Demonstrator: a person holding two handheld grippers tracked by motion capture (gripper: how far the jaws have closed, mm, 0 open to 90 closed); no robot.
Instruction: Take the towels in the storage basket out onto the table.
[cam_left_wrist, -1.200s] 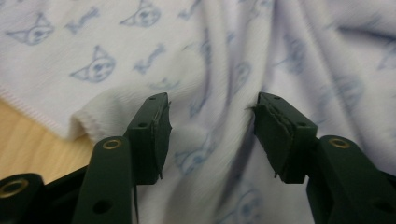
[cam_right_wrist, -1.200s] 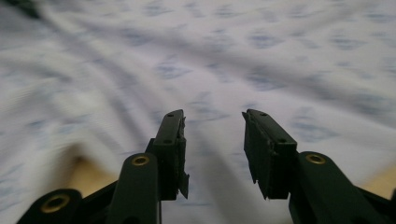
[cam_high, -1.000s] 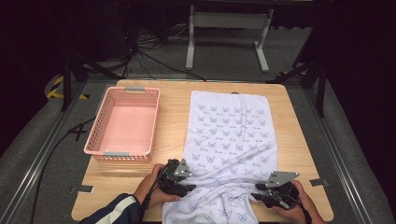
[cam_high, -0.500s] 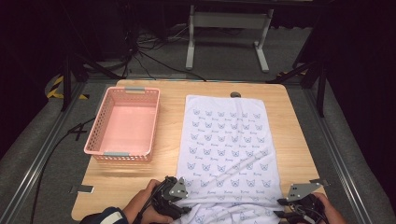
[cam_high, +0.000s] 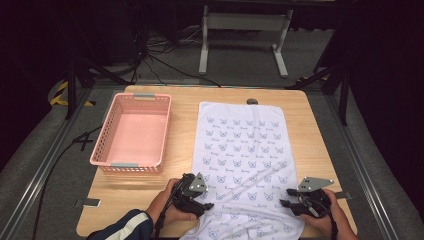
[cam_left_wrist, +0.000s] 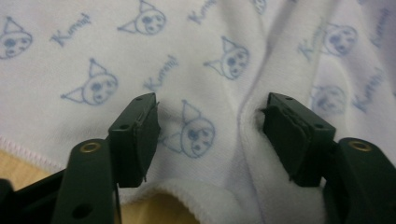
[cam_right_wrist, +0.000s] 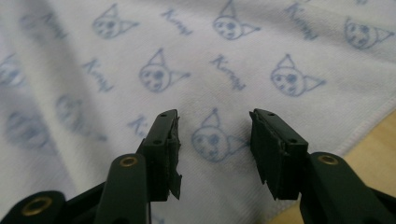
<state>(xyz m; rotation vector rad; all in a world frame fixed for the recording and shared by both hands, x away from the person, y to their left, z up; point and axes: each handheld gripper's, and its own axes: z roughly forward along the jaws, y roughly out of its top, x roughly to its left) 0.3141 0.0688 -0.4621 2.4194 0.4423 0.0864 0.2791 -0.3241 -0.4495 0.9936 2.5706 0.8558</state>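
Note:
A white towel (cam_high: 242, 155) printed with blue cat faces lies lengthwise on the wooden table (cam_high: 185, 107), its near end hanging over the front edge. My left gripper (cam_high: 200, 200) rests at the towel's near left edge, open, with the cloth (cam_left_wrist: 205, 93) and a raised fold lying between its jaws. My right gripper (cam_high: 286, 198) sits at the near right edge, also open, over the towel (cam_right_wrist: 215, 74); its hem runs just to the right. Neither gripper pinches the cloth.
A pink plastic basket (cam_high: 131, 132) stands to the left of the towel. A small dark round thing (cam_high: 252, 101) lies by the towel's far edge. Bare wood shows on the right strip of the table (cam_high: 310, 145). Cables and a metal stand are on the floor behind.
Both grippers pulled back toward the front edge, dragging the towel's near end with it, then came forward again onto the towel's near corners. The towel lies flatter.

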